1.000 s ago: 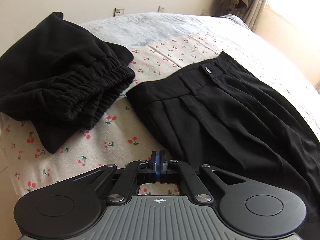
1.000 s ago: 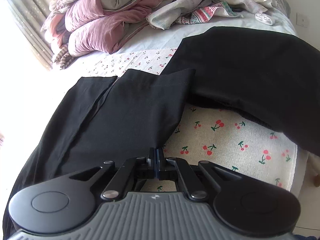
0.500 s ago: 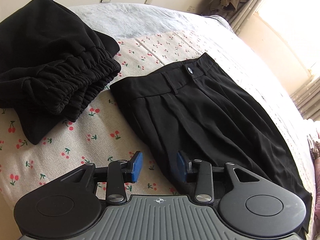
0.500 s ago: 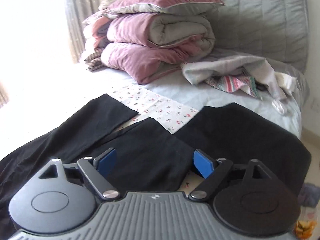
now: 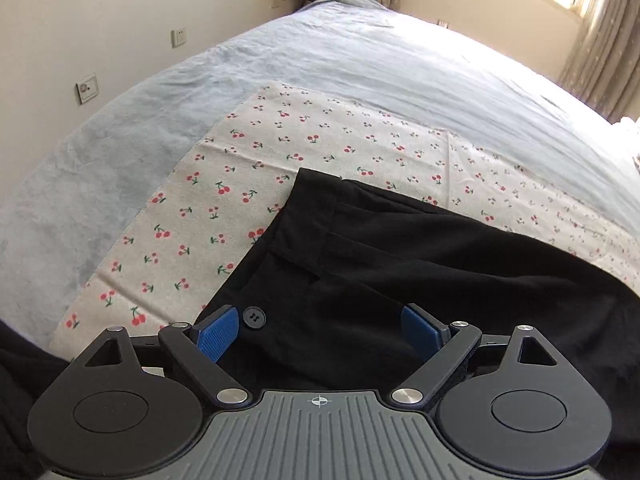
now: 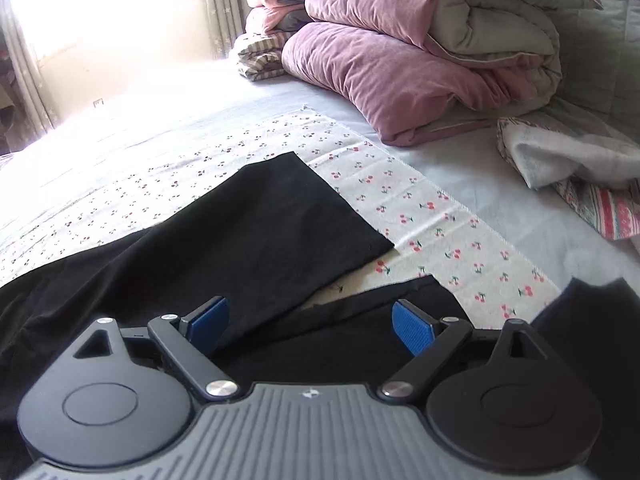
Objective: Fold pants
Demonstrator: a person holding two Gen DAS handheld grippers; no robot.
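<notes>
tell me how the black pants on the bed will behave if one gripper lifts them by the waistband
Probably floppy: the black pants lie flat with soft creases, so they would likely drape and sag. Likely light, since the fabric looks thin at the leg ends. The waistband looks layered and a bit firmer, so probably an easier pinch.

Left gripper [image 5: 324, 332]: tipped down, jaws opening, blue pads [image 5: 218, 338] far apart, one on the left side and one on the right. Nothing pinched between them. Right gripper [image 6: 312, 322]: tipped down too, jaws wide apart, blue pads [image 6: 412, 330] touching nothing. Black link arms spread out to both sides on each gripper. No hand or sleeve seen.
</notes>
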